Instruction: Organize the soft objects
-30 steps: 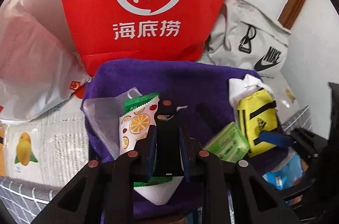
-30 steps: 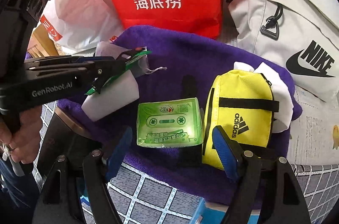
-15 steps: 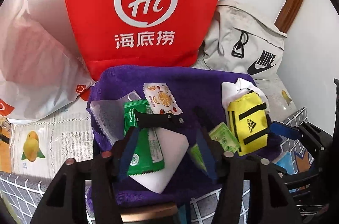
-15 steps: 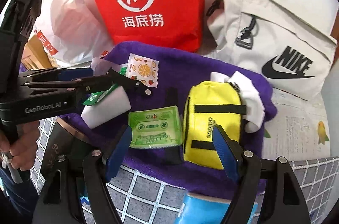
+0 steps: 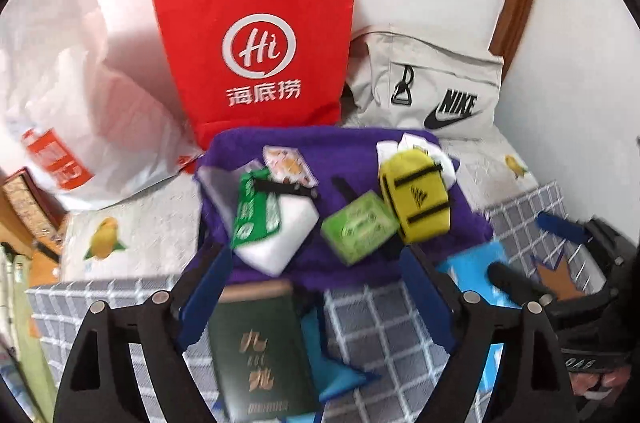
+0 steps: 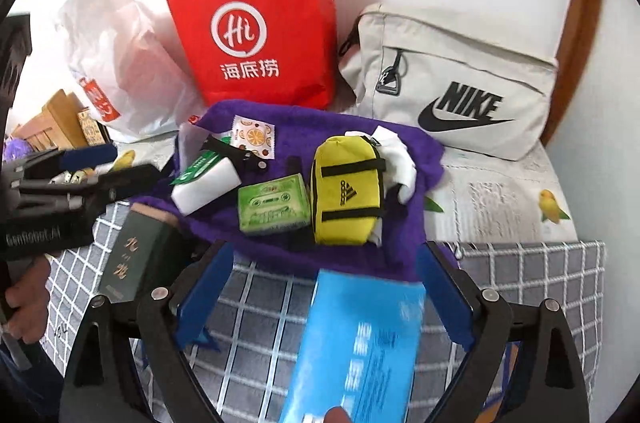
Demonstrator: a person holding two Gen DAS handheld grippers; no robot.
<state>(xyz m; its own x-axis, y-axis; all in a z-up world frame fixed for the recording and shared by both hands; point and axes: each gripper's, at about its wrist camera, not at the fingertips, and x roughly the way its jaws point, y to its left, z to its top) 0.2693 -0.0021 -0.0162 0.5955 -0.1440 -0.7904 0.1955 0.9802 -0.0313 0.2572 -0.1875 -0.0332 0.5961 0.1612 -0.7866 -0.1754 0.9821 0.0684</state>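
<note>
A purple towel [image 5: 352, 151] [image 6: 404, 243] lies on the bed. On it sit a yellow Adidas pouch [image 5: 416, 199] [image 6: 346, 191], a green tissue pack [image 5: 358, 227] [image 6: 274, 209], a white pack with a green wrapper [image 5: 256, 207] [image 6: 206, 179], an orange-print sachet [image 5: 288, 165] [image 6: 254, 135] and a black clip [image 5: 286, 189] [image 6: 240, 153]. My left gripper [image 5: 316, 299] is open and empty, held back from the towel. My right gripper [image 6: 324, 301] is open and empty, also back from it.
A red paper bag [image 5: 260, 39] [image 6: 256, 23], a white plastic bag [image 5: 80, 95] and a grey Nike bag [image 6: 452, 83] stand behind the towel. A dark green box [image 5: 256, 347] [image 6: 132, 259] and a blue packet [image 6: 360, 347] lie on the checked cover in front.
The left gripper let go of the black clip on the towel, opened and drew back. Both grippers have pulled away, so the green box and blue packet now show.
</note>
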